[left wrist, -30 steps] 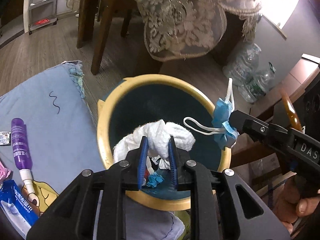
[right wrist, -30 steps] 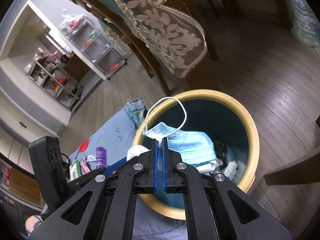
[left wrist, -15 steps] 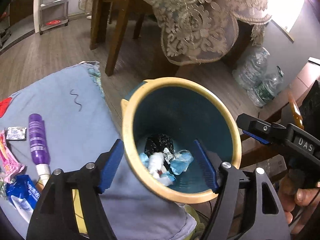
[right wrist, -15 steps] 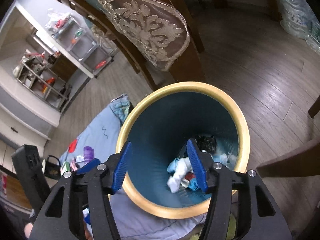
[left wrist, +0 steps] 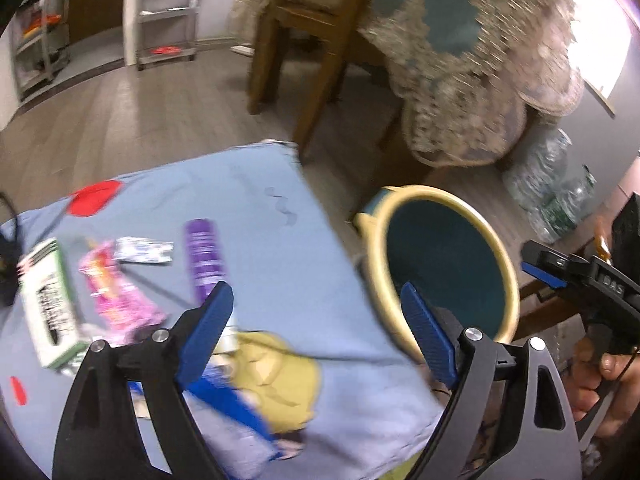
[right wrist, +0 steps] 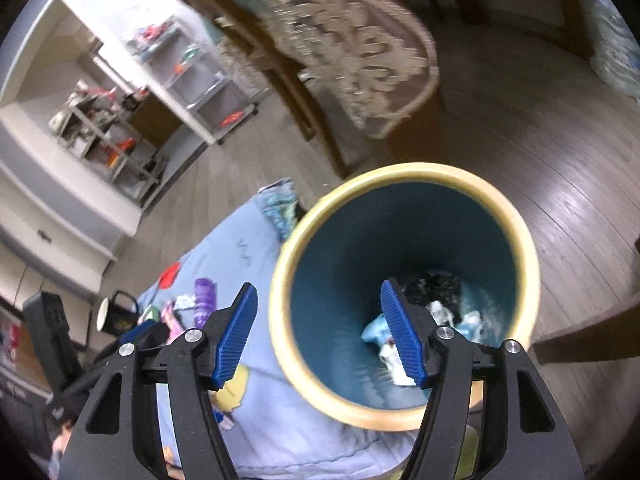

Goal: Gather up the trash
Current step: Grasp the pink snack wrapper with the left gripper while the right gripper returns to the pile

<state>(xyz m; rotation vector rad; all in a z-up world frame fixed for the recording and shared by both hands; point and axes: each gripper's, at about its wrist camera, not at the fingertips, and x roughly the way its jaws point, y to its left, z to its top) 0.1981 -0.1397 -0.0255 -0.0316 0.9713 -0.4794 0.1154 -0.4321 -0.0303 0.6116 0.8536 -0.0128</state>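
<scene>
Left tongs [left wrist: 316, 320] are open w/ nothing between the blue pads; jaws have just been opening wider. They hang over a light-blue cartoon-print blanket [left wrist: 256, 208], w/ the trash bin [left wrist: 508, 280] off to their right. On the blanket: purple bottle [left wrist: 204, 252], pink wrapper [left wrist: 116, 292], white-and-green box [left wrist: 48, 300], small foil packet [left wrist: 144, 250], blue tube [left wrist: 236, 404] partly behind the left pad. View is motion-blurred.

Right tongs [right wrist: 320, 332] are also open and empty, jaws just been opening too, straddling the near rim of the bin [right wrist: 400, 172], which is teal inside w/ a yellow rim. Trash [right wrist: 444, 312] lies at the bin's bottom: white, light-blue and black scraps. Bin stands on wood floor [right wrist: 560, 140] touching the blanket's edge, near a lace-draped table [left wrist: 480, 60] and plastic bottles [left wrist: 556, 184].
</scene>
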